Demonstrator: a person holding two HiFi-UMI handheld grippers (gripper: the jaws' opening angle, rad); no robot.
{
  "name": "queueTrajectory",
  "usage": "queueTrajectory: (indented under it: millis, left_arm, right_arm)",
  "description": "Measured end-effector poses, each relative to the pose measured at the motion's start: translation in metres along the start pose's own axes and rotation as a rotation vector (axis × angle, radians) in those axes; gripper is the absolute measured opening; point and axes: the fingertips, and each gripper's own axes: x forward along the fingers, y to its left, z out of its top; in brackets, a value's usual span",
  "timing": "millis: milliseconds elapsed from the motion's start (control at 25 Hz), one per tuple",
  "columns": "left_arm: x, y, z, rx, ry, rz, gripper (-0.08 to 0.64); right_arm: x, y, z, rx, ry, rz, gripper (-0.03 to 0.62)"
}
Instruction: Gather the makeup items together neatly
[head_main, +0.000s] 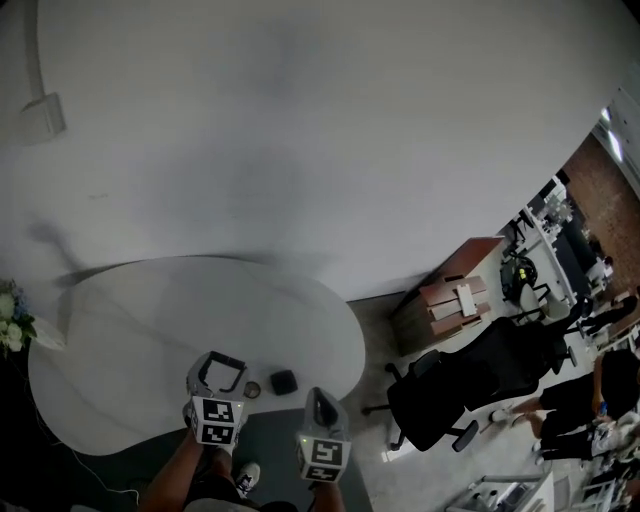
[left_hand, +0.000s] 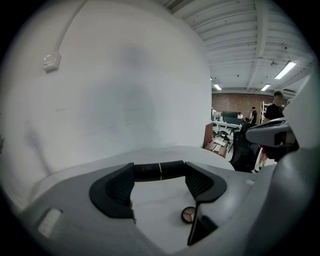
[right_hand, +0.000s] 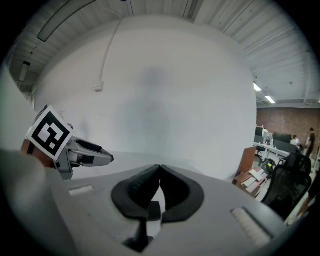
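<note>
My left gripper (head_main: 221, 372) (left_hand: 160, 176) hangs over the near edge of the white table (head_main: 150, 320) and is shut on a black makeup tube (left_hand: 156, 171) with a thin gold ring. The tube lies crosswise between the two fingertips, so the jaws stand wide. On the table below rest a small round open compact (head_main: 252, 390) (left_hand: 188, 215) and a small black square case (head_main: 283, 381) (right_hand: 152, 210). My right gripper (head_main: 322, 402) (right_hand: 160, 172) hovers to the right of them, shut with nothing in it.
A bunch of white flowers (head_main: 10, 322) stands at the table's left end. Right of the table are a wooden cabinet (head_main: 452, 298) and a black office chair (head_main: 470, 385), with people farther right. A white wall rises behind the table.
</note>
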Motion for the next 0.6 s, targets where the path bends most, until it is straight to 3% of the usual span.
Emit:
queueTrajectory:
  millis: [600]
  left_arm:
    - [-0.088, 0.045, -0.058, -0.135, 0.024, 0.213, 0.331]
  right_arm:
    - [-0.017, 0.079, -0.006, -0.078, 0.001, 0.203, 0.005]
